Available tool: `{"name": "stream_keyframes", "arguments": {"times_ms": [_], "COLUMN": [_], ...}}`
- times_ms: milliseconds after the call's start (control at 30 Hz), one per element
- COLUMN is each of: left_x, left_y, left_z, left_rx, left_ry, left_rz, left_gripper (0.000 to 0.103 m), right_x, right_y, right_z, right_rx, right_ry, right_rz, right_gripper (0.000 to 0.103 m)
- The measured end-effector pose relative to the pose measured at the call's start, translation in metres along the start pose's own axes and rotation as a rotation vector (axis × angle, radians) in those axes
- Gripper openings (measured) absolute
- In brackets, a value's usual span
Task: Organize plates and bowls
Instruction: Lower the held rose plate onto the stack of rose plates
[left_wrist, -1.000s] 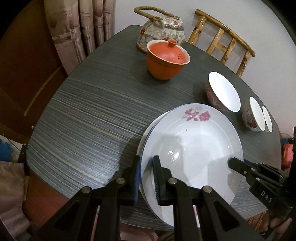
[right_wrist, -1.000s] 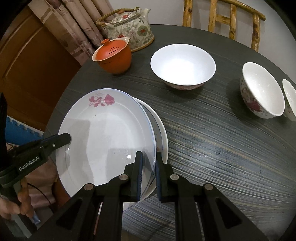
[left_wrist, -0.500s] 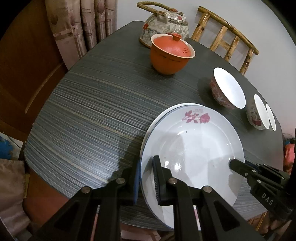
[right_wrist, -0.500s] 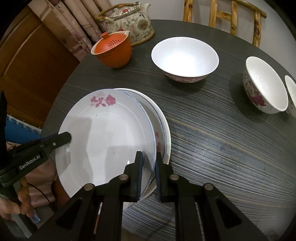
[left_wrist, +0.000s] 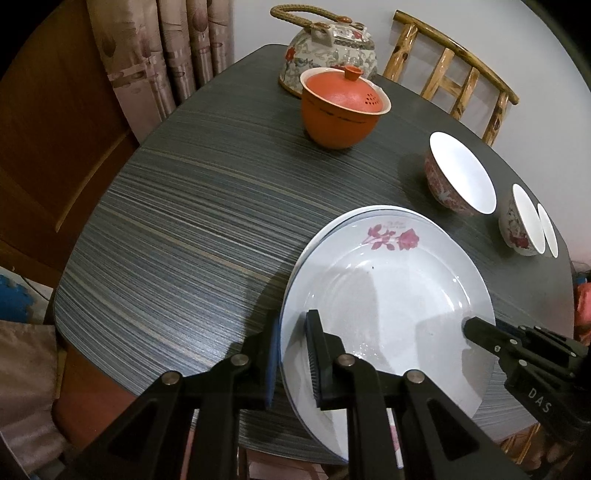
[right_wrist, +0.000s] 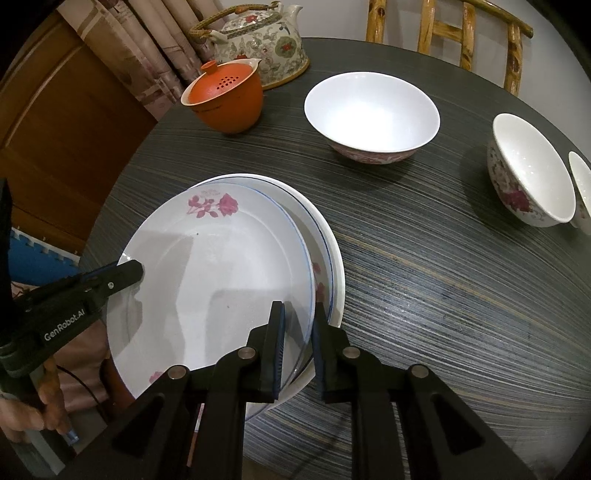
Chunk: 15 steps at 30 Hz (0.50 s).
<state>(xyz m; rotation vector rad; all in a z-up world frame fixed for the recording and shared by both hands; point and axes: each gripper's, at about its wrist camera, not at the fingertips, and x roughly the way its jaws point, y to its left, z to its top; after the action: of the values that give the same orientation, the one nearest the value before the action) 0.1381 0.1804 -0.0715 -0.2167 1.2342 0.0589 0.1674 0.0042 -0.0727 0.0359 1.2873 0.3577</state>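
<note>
A white plate with a red rose print (left_wrist: 388, 295) (right_wrist: 207, 277) is held over a second white plate with a blue rim line (right_wrist: 327, 254), which lies on the dark striped table (left_wrist: 192, 229). My left gripper (left_wrist: 293, 354) is shut on the rose plate's left rim. My right gripper (right_wrist: 298, 343) is shut on its right rim. A wide white bowl (right_wrist: 371, 114) (left_wrist: 458, 173) stands behind the plates. Two smaller floral bowls (right_wrist: 528, 177) (left_wrist: 524, 225) stand at the right.
An orange lidded cup (left_wrist: 341, 107) (right_wrist: 225, 99) and a floral teapot (left_wrist: 328, 48) (right_wrist: 258, 44) stand at the table's far side. A bamboo chair (left_wrist: 454, 81) is behind the table. Curtains (left_wrist: 166, 55) and a wooden door (left_wrist: 44, 129) are at the left.
Both grippers have carried the rose plate closer over the blue-rimmed plate, so less of the lower plate shows. Both stay shut on its rim.
</note>
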Motion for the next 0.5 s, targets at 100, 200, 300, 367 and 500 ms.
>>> {"name": "stream_keyframes", "arguments": {"times_ms": [100, 200, 300, 367, 500], "left_x": [0.000, 0.000, 0.000, -0.001, -0.007], "left_y": [-0.002, -0.003, -0.003, -0.005, -0.014], "left_z": [-0.001, -0.001, -0.001, -0.002, -0.002], "left_rx": [0.009, 0.016, 0.009, 0.013, 0.056], "left_ry": [-0.004, -0.008, -0.010, -0.020, -0.053], "left_rz": [0.008, 0.016, 0.018, 0.024, 0.024], "left_gripper": [0.015, 0.015, 0.015, 0.015, 0.015], "right_x": [0.000, 0.000, -0.001, -0.002, -0.005], "right_y": [0.000, 0.001, 0.003, 0.005, 0.006], "right_z": [0.000, 0.001, 0.002, 0.001, 0.001], "right_rx": [0.001, 0.001, -0.006, -0.017, -0.032], "right_ry": [0.002, 0.006, 0.009, 0.005, -0.007], "right_rz": [-0.004, -0.007, -0.016, -0.029, -0.063], "right_gripper": [0.015, 0.015, 0.015, 0.016, 0.022]}}
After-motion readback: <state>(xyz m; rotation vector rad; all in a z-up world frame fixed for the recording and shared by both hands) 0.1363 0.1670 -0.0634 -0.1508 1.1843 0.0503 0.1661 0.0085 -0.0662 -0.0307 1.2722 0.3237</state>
